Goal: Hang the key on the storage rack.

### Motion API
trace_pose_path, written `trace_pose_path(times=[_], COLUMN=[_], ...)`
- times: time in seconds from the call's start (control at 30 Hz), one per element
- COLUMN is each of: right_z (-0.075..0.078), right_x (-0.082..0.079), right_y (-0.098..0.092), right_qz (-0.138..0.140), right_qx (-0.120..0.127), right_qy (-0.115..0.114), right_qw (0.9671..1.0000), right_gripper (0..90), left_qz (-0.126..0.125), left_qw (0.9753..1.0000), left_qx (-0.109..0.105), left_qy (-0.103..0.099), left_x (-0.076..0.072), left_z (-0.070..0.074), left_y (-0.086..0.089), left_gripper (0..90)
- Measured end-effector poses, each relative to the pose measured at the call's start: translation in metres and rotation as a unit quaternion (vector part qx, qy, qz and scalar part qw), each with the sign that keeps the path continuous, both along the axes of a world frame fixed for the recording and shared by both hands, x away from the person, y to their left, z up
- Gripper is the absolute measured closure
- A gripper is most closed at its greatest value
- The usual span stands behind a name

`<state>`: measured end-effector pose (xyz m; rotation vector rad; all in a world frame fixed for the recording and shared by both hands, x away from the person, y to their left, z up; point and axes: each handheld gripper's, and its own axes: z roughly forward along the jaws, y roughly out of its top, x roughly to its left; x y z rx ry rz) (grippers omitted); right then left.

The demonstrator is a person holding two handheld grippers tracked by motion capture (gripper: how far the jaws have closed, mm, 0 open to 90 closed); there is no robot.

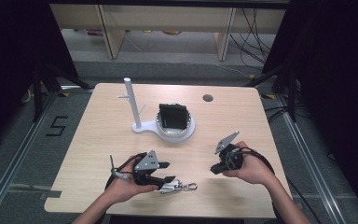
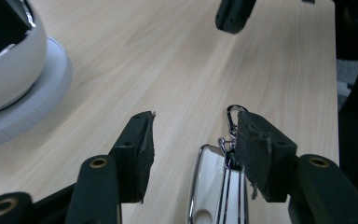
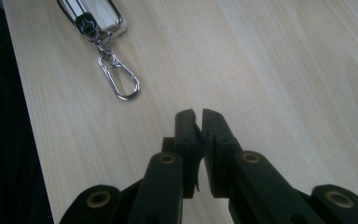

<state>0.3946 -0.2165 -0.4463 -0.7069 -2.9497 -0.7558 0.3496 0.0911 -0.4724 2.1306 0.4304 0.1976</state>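
On the pale wooden table [image 1: 98,140], the left gripper [image 1: 164,171] hangs low near the front edge with its jaws spread wide on either side of a silver car key fob with a short chain and metal snap clip [image 2: 219,186], one pad [image 2: 254,154] right beside the chain, nothing clamped. The right gripper [image 1: 213,169] sits well apart over bare wood, its jaws drawn together on nothing. Farther back stands a white stand with an upright post and a round dish holding a black object [image 1: 175,122].

Grey floor [image 1: 23,140] — dark curtains [image 1: 9,42]
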Motion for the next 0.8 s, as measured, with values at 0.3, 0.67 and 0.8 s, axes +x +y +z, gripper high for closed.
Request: trace_pose_path(times=[0.3, 0.67, 0.8], right_z=[0.002, 0.003, 0.005], right_x=[0.001, 0.002, 0.004], right_y=[-0.008, -0.015, -0.017], right_qz=[-0.024, -0.027, -0.023], right_qx=[0.005, 0.008, 0.015], right_qy=[0.006, 0.002, -0.007], right_qw=[0.9997, 0.9996, 0.9996], right_gripper=[81.3, 80.1, 80.0], left_qz=[-0.057, -0.097, -0.114], left_qw=[0.9921, 0.9782, 0.9714], left_qx=[0.108, 0.178, 0.203], left_qy=[0.026, 0.046, 0.049], left_x=[0.010, 0.013, 0.014], left_z=[0.005, 0.011, 0.011], left_y=[-0.021, -0.052, -0.063], left_gripper=[49.2, 51.5, 51.8])
